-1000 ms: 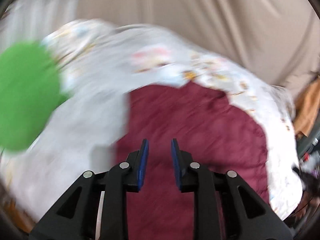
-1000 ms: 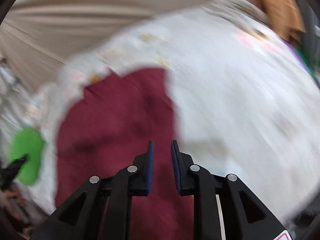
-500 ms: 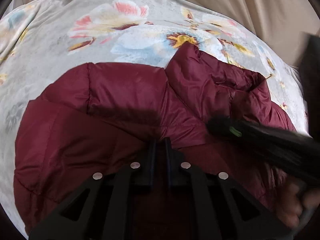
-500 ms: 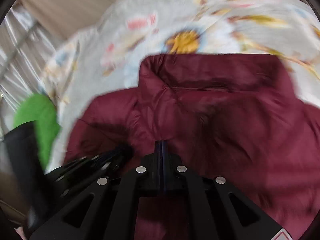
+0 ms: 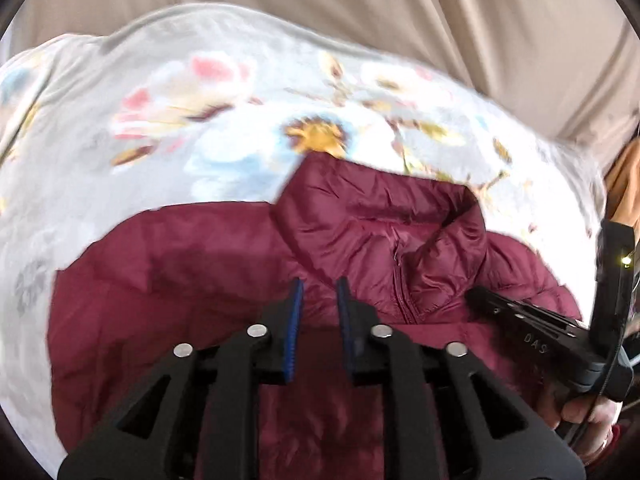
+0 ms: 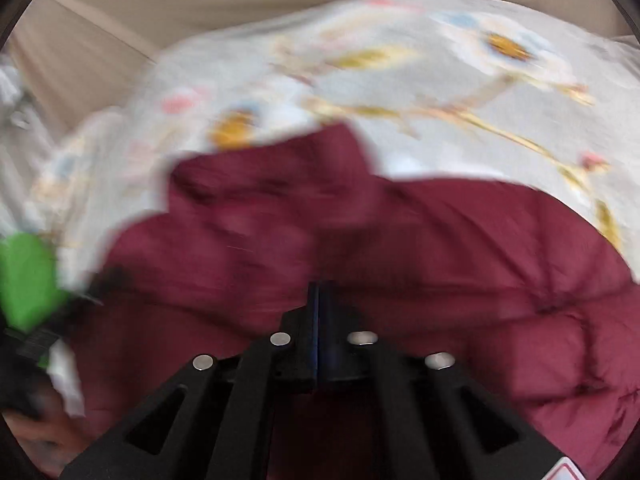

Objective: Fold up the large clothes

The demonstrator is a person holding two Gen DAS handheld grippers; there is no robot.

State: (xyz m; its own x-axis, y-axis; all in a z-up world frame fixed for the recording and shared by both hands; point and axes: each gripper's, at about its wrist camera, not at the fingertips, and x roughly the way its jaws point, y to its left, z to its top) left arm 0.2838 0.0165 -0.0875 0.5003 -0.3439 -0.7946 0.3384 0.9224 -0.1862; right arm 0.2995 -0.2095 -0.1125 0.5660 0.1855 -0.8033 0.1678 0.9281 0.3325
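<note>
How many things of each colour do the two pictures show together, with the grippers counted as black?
Maroon: 1, the puffer jacket
Floral pale grey: 1, the bed sheet
Beige: 1, the curtain
Green: 1, a blurred green object, kind unclear
Black: 2, the left gripper and the right gripper
Total: 6

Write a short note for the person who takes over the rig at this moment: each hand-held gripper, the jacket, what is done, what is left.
Left hand-held gripper: open, holding nothing, above the chest of the maroon puffer jacket.
Right hand-held gripper: fingers together over the jacket; whether fabric is pinched cannot be seen, the view is blurred.
Jacket: front up on the floral bedsheet, collar away from you, zipper closed.
Done: the jacket looks laid out on the bed.
Left: no fold line shows yet, and the sleeves cannot be made out.
</note>
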